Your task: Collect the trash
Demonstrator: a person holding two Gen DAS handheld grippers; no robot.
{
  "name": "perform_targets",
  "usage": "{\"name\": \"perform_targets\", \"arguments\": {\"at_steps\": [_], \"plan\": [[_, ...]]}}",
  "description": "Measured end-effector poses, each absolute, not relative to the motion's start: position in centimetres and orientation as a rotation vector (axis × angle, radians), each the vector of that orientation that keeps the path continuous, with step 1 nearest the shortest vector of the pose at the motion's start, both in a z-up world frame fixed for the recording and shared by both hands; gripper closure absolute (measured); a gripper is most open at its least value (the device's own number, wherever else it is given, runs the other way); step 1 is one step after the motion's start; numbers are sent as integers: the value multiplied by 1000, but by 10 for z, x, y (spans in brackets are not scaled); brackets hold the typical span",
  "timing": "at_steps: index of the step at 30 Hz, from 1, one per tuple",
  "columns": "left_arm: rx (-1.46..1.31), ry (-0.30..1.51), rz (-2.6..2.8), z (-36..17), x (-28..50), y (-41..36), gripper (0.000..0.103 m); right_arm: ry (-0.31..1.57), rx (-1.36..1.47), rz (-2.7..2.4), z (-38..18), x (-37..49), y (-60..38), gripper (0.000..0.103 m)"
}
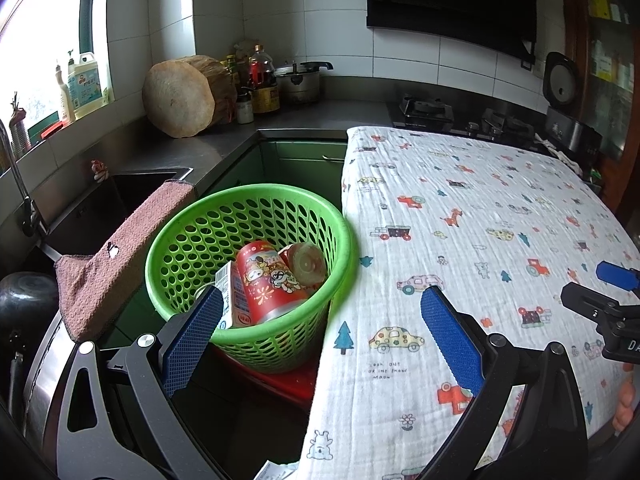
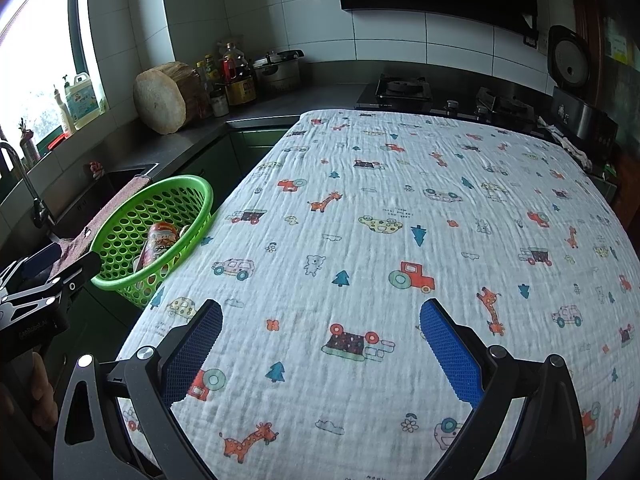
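Observation:
A green perforated basket stands left of the cloth-covered table. Inside it lie a red printed can, a second can showing its end and a small carton. My left gripper hangs open and empty over the basket's near rim and the table's left edge. In the right wrist view the basket with the red can sits at the left. My right gripper is open and empty above the patterned cloth. The left gripper's body shows at the left edge.
A brown towel hangs over the sink edge beside the basket. On the counter behind stand a round wooden block, bottles and a pot. A stove lies beyond the table. A red stool carries the basket.

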State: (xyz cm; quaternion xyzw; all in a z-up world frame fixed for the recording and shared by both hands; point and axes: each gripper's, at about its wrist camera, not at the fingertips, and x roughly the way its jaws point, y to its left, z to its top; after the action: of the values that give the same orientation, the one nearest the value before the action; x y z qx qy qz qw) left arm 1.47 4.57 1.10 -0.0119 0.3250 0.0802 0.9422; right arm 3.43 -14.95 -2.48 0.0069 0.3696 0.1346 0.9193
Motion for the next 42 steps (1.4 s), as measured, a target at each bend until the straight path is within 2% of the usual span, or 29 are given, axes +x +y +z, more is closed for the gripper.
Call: {"name": "perform_targets", "arguments": {"at_steps": [42], "plan": [[-63,688,160,5,19,50,5,766,7,280,-27,36,-148,7]]}}
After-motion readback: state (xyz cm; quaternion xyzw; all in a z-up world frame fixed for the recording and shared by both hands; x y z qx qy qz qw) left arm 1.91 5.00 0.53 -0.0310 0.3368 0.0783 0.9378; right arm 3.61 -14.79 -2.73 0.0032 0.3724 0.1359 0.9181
